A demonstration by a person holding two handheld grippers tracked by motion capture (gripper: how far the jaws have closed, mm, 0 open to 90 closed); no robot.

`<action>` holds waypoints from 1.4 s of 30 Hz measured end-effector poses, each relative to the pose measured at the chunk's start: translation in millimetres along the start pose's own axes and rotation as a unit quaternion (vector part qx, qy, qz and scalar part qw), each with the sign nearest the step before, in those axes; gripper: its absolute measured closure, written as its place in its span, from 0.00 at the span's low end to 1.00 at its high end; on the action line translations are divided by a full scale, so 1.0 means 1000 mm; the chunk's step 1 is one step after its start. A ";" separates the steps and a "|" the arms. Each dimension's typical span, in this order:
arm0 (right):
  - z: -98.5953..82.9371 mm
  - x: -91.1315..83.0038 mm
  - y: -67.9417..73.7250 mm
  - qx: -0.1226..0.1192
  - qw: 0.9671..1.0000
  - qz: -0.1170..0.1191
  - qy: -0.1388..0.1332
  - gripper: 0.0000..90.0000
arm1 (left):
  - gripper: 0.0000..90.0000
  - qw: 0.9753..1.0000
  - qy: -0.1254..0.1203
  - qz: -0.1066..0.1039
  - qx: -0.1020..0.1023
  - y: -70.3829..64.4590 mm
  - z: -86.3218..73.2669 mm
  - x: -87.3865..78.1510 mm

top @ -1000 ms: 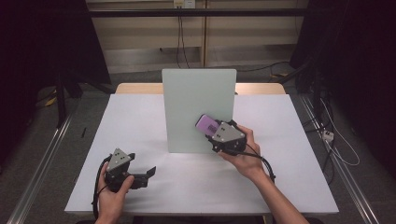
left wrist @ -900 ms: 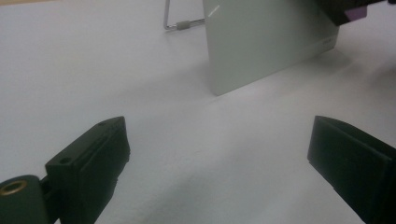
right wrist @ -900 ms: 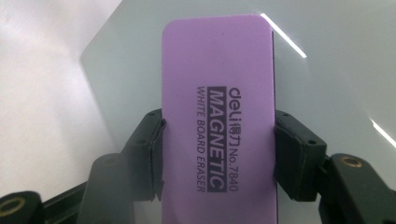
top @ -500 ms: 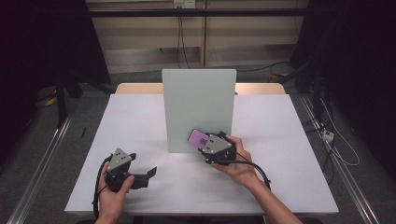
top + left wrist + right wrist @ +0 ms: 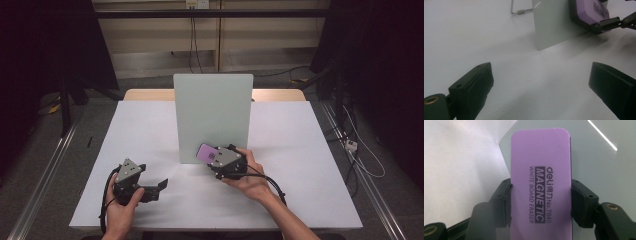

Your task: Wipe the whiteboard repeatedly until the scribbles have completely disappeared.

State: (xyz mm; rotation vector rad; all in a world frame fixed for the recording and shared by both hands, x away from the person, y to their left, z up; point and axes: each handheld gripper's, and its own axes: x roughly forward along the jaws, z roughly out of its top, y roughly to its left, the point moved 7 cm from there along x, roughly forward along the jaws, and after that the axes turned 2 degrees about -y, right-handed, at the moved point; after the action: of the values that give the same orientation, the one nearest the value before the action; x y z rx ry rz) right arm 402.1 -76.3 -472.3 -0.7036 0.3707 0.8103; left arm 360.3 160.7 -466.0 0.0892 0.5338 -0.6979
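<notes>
Nearest you, your left gripper [image 5: 159,186] rests low on the white table [image 5: 300,150] at its front left, jaws spread wide with bare tabletop between them in the left gripper view. The table's surface is plain matte white, with a wooden edge showing at its far side.

A little farther in, your right gripper [image 5: 212,159] is pinching a purple whiteboard eraser [image 5: 206,152] across its width; in the right gripper view the two pads [image 5: 505,202] press on its long sides. The eraser's [image 5: 540,182] long axis runs along the jaws, its free end pointing away from your hand, up and left toward the lower edge of the upright pale green board [image 5: 212,115]. Its printed purple face is turned up toward the camera. Whether it touches the board, you cannot tell.

Behind the board the room is dim: dark curtains at both sides, a pale wall, and cables [image 5: 360,150] on the grey floor.
</notes>
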 end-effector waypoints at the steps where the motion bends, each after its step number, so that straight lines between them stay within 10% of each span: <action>1: 0.000 0.000 0.002 0.000 1.000 0.001 0.001 0.46 | 0.06 1.000 0.000 0.000 0.000 0.000 0.000 0.000; 15: 0.001 -0.028 -0.038 0.028 0.997 -0.059 -0.028 0.46 | 0.06 1.000 0.002 0.001 0.003 0.001 -0.001 -0.002; 32: 0.050 -0.083 -0.138 0.079 0.977 -0.175 -0.088 0.46 | 0.06 1.000 -0.002 0.001 0.001 0.002 0.000 -0.002; 42: 0.075 -0.052 -0.113 0.040 0.985 -0.153 -0.067 0.46 | 0.06 1.000 0.002 0.000 0.005 0.001 0.000 -0.001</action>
State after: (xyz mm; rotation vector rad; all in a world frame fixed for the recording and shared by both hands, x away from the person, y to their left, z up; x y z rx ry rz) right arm 458.4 -106.2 -341.8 -0.6097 0.1662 0.5446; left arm 359.9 162.1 -465.7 0.1003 0.5346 -0.7016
